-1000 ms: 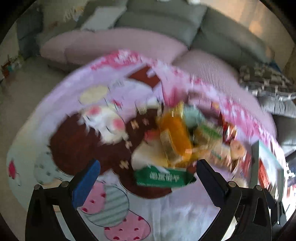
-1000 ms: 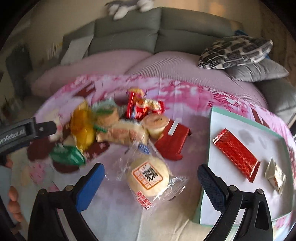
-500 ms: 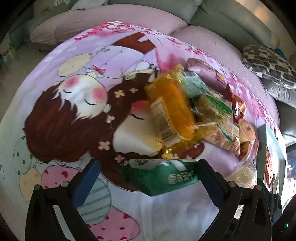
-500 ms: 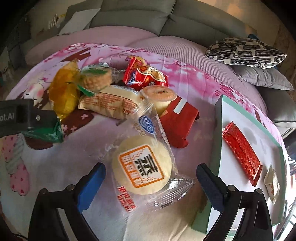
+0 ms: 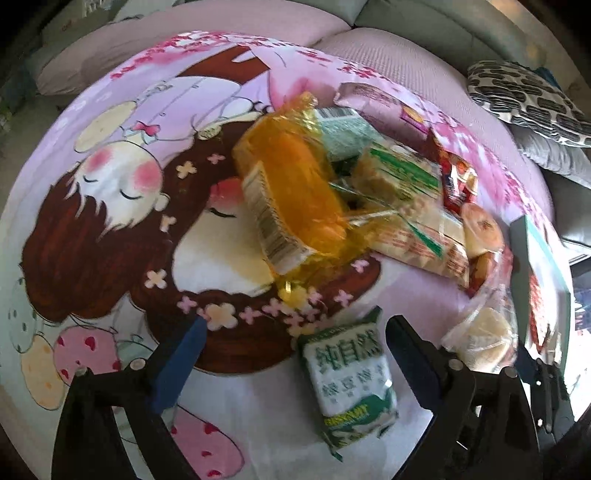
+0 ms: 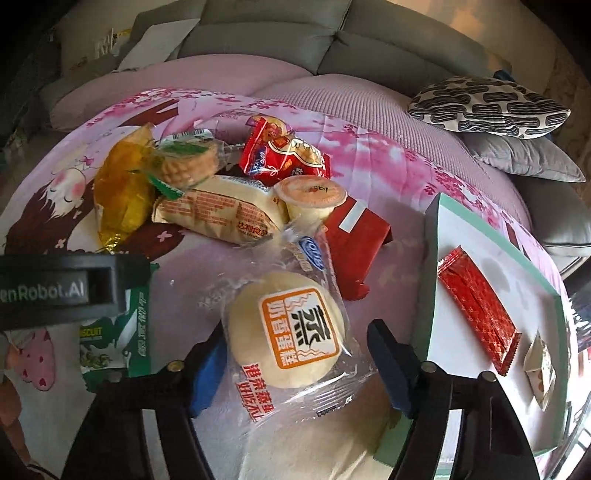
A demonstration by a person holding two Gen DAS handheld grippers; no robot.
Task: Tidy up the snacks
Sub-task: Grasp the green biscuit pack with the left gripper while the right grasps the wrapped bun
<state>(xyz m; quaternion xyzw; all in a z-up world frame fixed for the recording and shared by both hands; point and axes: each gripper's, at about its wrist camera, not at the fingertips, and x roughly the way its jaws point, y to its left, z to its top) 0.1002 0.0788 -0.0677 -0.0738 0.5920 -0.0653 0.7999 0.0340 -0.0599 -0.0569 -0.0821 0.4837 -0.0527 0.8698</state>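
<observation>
The right gripper (image 6: 295, 365) points down at one round pale steamed cake in a clear wrapper (image 6: 284, 328); its jaws are closing with the cake between them, the left blue pad against the wrapper's edge, the right pad not yet on it. The left gripper (image 5: 291, 363) has its jaws wide, just starting to close, with one green-and-white biscuit packet (image 5: 349, 373) lying on the pink cartoon-printed blanket (image 5: 110, 184) between them, close to the right finger and untouched.

Right of the cake lies one flat white tray with a green rim (image 6: 491, 243), holding two things: a long red foil bar (image 6: 480, 310) and a small pale sachet (image 6: 539, 365).

Beyond the cake lies a heap of six snacks: a flat red pack (image 6: 351, 240), a sealed jelly cup (image 6: 310, 199), a long pale pastry bag (image 6: 221, 214), an orange cellophane pack (image 6: 122, 192), a round biscuit pack (image 6: 188, 162) and a red crinkled bag (image 6: 284, 155).

Farthest, one black-and-white patterned cushion (image 6: 487, 107) lies on a grey sofa (image 6: 295, 29).
</observation>
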